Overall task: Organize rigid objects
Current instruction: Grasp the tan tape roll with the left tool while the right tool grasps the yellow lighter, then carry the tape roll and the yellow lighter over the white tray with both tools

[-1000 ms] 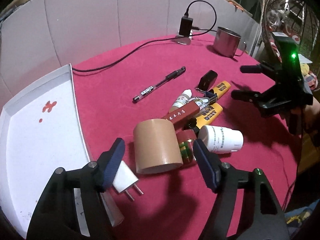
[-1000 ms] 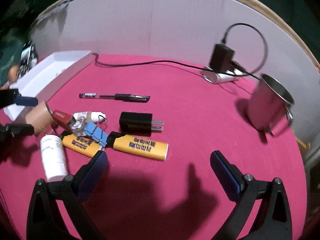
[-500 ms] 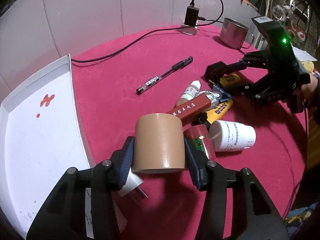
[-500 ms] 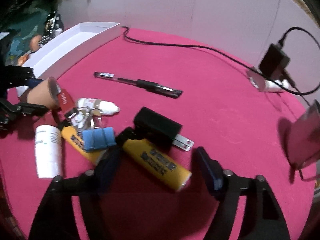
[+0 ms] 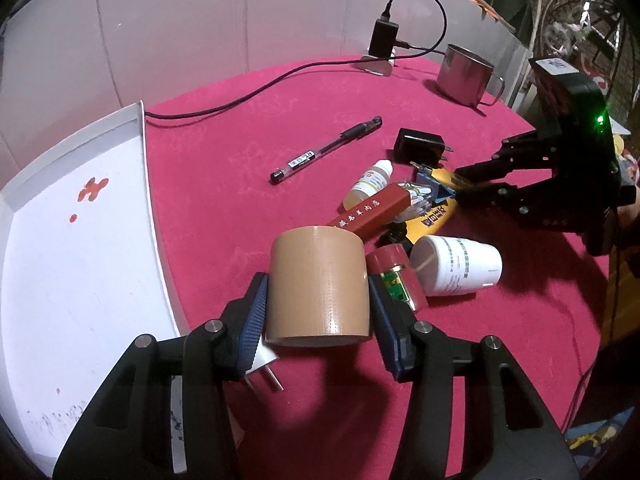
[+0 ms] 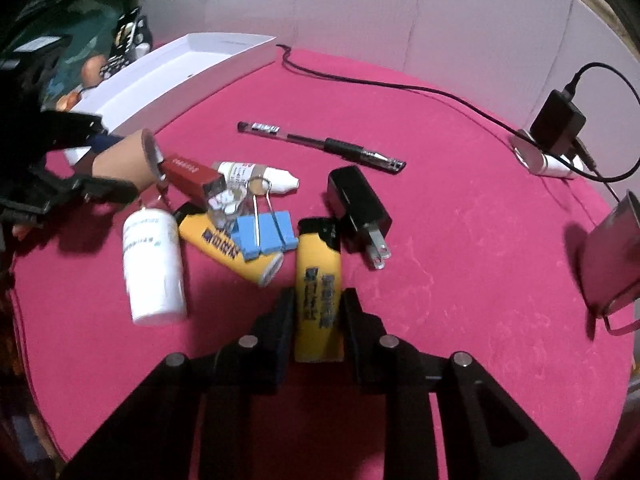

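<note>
Both grips landed within the last second: left gripper (image 5: 318, 316) now clamps the tape roll (image 5: 318, 290); right gripper (image 6: 318, 312) jaws closing around yellow lighter (image 6: 318, 280), pads touching. Next, tray (image 5: 80, 240) left of left gripper.

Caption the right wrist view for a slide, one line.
Right gripper closing on a yellow lighter, beside a black plug adapter on the pink tablecloth.

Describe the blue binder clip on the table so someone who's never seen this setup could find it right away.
Start at the red tablecloth and find the cluster of small items near its middle, in front of the black pen. There the blue binder clip lies on top of a yellow lighter, left of the black plug adapter. It is the only blue item, with silver wire handles.
</note>
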The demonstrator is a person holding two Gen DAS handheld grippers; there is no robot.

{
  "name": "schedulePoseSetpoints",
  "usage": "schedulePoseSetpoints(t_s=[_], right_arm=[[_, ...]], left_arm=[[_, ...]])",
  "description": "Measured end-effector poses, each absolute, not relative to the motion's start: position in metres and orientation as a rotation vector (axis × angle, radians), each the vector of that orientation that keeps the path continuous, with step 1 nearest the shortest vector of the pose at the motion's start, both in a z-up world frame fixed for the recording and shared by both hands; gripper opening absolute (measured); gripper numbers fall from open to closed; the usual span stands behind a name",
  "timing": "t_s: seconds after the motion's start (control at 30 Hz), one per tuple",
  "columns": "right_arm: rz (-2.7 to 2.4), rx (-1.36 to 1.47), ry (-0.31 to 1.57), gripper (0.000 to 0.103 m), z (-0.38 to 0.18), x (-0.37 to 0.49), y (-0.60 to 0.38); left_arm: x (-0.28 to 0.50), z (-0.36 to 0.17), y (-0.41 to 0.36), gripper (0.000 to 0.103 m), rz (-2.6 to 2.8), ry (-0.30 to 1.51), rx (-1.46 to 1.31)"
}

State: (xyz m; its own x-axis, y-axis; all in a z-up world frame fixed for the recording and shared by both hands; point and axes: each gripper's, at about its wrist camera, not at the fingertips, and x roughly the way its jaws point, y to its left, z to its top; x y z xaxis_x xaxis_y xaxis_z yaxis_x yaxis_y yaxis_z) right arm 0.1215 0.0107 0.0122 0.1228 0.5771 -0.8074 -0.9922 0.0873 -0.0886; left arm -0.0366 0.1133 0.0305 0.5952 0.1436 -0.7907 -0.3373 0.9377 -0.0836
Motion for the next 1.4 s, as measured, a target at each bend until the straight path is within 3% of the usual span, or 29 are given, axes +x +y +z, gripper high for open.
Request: schedulePoseSetpoints(t_s=[0.57, 0.97, 1.4], right_arm=[[1.193, -0.599, 0.696, 0.022, 0.013, 0.103, 0.005], [1.172, -0.26, 0.538, 0.023, 0.076, 0.069, -0.061], [1.262, -0.211, 0.431, 0.023, 0.126, 0.022, -0.038]], left_arm=[[-0.051, 0.041, 0.108, 0.049, 0.31, 0.815, -0.242], [-0.079, 0.091, 0.098, 0.049, 0.333, 0.629, -0.242], [-0.128, 0.112, 0.127, 0.049, 0.462, 0.539, -0.309]])
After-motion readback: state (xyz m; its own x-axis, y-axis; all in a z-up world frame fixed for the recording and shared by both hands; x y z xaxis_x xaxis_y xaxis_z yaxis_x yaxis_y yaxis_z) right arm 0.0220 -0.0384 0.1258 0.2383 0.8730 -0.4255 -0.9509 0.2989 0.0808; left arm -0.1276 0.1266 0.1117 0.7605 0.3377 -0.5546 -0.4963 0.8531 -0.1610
